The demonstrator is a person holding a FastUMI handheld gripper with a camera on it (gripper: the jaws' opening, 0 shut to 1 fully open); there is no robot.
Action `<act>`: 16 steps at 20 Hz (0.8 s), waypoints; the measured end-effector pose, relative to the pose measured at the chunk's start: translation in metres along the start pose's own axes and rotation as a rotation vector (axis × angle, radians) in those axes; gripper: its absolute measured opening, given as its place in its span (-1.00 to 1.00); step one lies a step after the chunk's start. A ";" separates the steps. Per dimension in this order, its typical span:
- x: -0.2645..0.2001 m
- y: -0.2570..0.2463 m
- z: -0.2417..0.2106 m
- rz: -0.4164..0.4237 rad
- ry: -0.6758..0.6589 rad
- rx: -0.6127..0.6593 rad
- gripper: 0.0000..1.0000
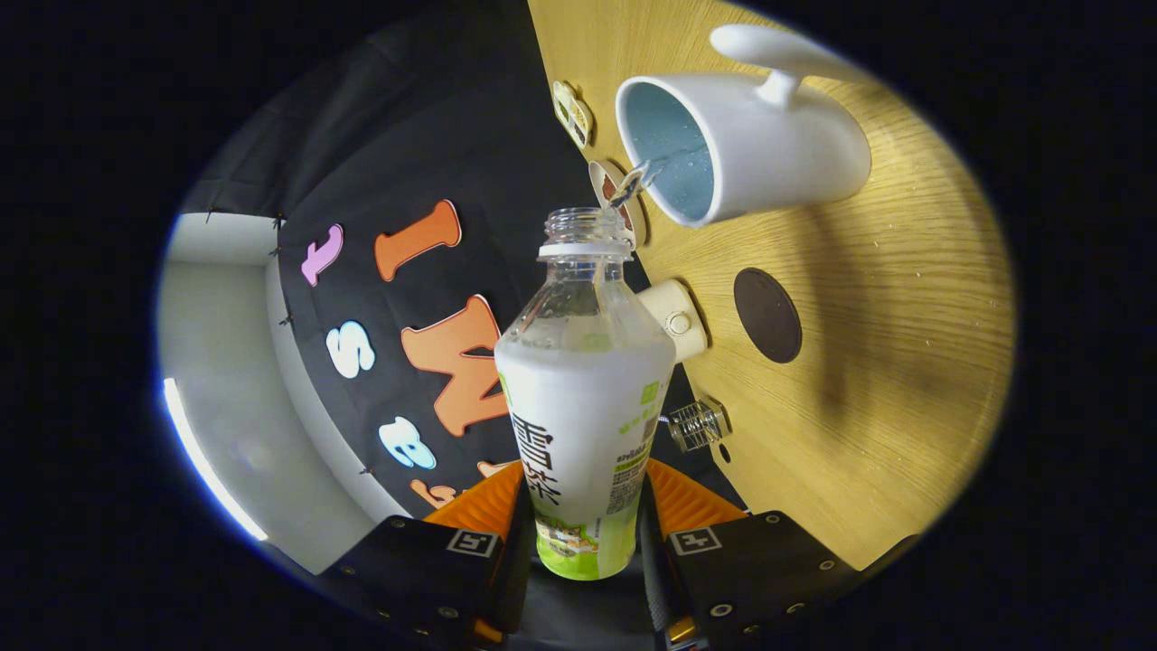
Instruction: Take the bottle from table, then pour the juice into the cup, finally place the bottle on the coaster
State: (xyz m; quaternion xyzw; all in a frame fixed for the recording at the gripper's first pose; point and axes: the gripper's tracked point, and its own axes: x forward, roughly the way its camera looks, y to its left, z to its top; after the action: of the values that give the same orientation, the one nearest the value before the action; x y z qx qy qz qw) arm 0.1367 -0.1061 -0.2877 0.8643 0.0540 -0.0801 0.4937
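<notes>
A staged recording booth: black cloth wall (pinned up) behind a wooden table.

white mug with a pale blue inside, clear bottle with white and lime green label, dark brown coaster, light woodgrain tabletop.

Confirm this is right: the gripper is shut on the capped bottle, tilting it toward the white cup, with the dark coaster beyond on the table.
Wrong on one point: the bottle is uncapped, its open neck showing in the gripper view. The rest stands: the gripper is shut on it, tilted toward the white cup, dark coaster beyond on the table.
</notes>
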 end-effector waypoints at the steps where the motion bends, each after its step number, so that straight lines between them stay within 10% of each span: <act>1: 0.001 0.002 0.000 0.005 0.000 0.005 0.08; 16: 0.000 0.016 0.010 0.042 -0.028 0.100 0.08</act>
State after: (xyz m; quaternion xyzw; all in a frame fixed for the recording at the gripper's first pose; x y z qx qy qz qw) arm 0.1387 -0.1231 -0.2792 0.8875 0.0251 -0.0844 0.4523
